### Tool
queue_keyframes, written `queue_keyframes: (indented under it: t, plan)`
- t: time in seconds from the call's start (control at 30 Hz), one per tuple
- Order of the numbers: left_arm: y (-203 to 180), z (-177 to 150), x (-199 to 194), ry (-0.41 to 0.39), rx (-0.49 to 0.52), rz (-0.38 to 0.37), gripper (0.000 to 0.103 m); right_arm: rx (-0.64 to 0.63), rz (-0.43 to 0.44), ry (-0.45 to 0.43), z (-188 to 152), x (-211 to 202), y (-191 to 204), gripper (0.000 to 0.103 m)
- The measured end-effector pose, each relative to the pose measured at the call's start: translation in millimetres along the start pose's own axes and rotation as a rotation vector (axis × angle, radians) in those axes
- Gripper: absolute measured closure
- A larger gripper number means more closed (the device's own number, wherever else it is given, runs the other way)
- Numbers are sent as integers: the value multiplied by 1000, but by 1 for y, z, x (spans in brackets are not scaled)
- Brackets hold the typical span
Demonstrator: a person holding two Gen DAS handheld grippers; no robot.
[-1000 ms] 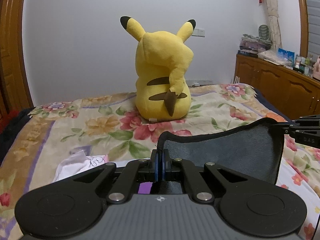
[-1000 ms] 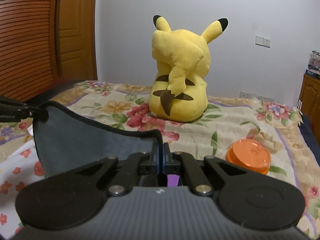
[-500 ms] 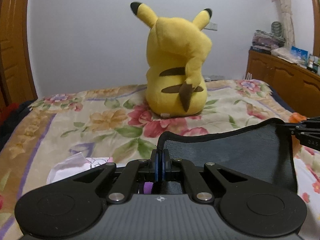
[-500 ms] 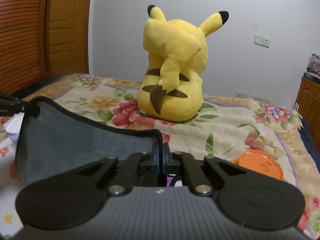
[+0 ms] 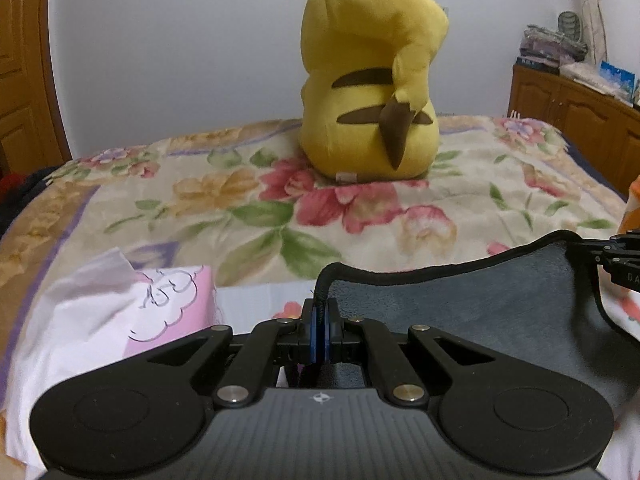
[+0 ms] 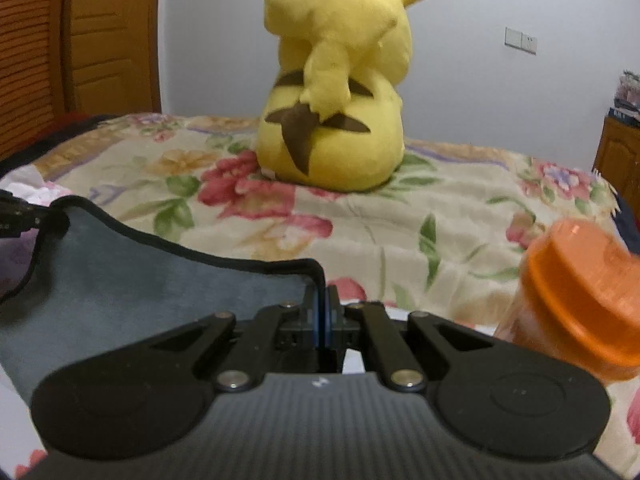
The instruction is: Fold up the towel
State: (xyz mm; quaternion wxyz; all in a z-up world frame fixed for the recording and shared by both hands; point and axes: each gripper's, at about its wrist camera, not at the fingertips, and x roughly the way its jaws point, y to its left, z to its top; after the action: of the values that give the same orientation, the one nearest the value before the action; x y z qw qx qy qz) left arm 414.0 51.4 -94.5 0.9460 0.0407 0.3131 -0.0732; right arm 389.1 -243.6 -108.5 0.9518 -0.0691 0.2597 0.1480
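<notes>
A dark grey towel with a black hem (image 5: 460, 304) hangs stretched between my two grippers above the floral bed. My left gripper (image 5: 319, 320) is shut on the towel's left corner. My right gripper (image 6: 323, 312) is shut on the right corner; the towel (image 6: 140, 276) spreads to its left. The right gripper also shows at the right edge of the left wrist view (image 5: 616, 258), and the left gripper shows at the left edge of the right wrist view (image 6: 24, 216). The towel's lower part is hidden behind the gripper bodies.
A yellow Pikachu plush (image 5: 372, 76) sits on the floral bedspread (image 5: 240, 200) ahead. A pink-white tissue pack (image 5: 120, 312) lies low at the left. An orange-lidded jar (image 6: 580, 296) stands close at the right. A wooden cabinet (image 5: 576, 120) is at the right, a wooden door (image 6: 108, 36) at the left.
Both grippers have moved forward and down with the towel; the plush looms larger, and the tissue pack and orange jar are now much closer.
</notes>
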Motion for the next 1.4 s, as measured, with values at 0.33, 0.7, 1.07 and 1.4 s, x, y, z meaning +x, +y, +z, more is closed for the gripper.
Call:
queue_keyframes:
  t: [0.33,0.7,1.07,1.4]
  plan:
    - [-4,-11,8,30,14,27,50,1,-23,53,-11,13,1,74]
    - [-16,-20,-17,6,41,30,16,26,1,49,-16,0,4,47]
    - [-31,-28,-47,18,28,1,6,66,55,40,-23,-26,14,0]
    - [-44,-31,-94,28,39,-27,0,47,11,65,-24,-62,21,0]
